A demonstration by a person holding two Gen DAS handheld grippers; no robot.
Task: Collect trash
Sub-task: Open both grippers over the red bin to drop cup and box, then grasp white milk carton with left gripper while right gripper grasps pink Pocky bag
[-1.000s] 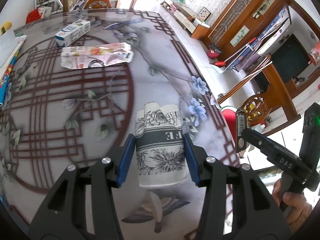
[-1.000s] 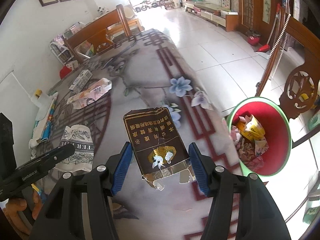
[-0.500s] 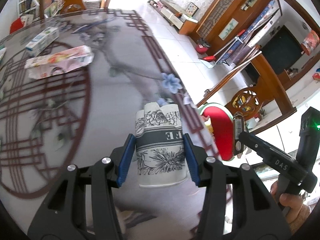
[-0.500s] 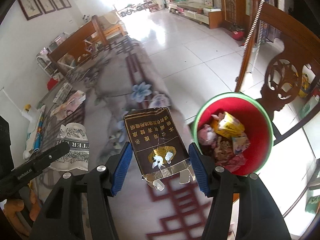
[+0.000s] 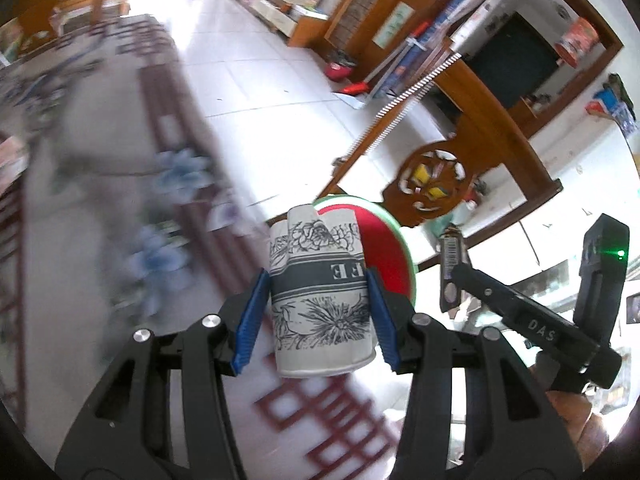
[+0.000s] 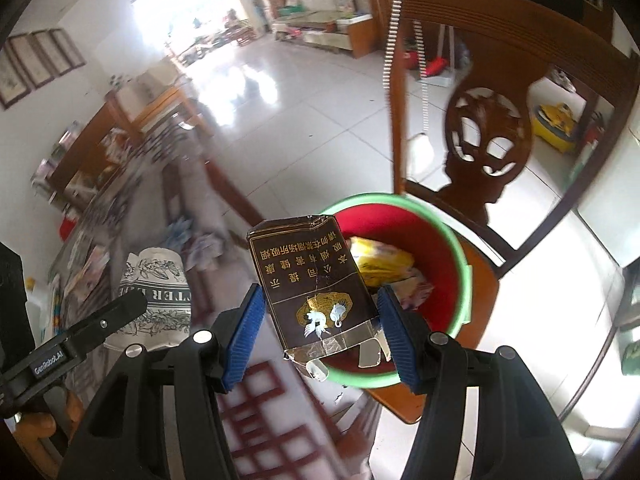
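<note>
My left gripper is shut on a crushed white paper cup with black flower print, held above the table's right edge, with the red, green-rimmed bin just behind it. My right gripper is shut on a flattened dark brown cigarette pack with gold lettering, held over the near rim of the bin. The bin stands on a wooden chair seat and holds yellow and pale wrappers. The cup also shows in the right wrist view, left of the pack.
The patterned table runs to the left, blurred. A carved wooden chair back rises behind the bin. More litter lies far back on the table. White tiled floor lies beyond the table edge.
Both grippers have swung right, off the middle of the table toward the bin, each still holding its item. The bin is now much closer, directly behind the pack and the cup.
</note>
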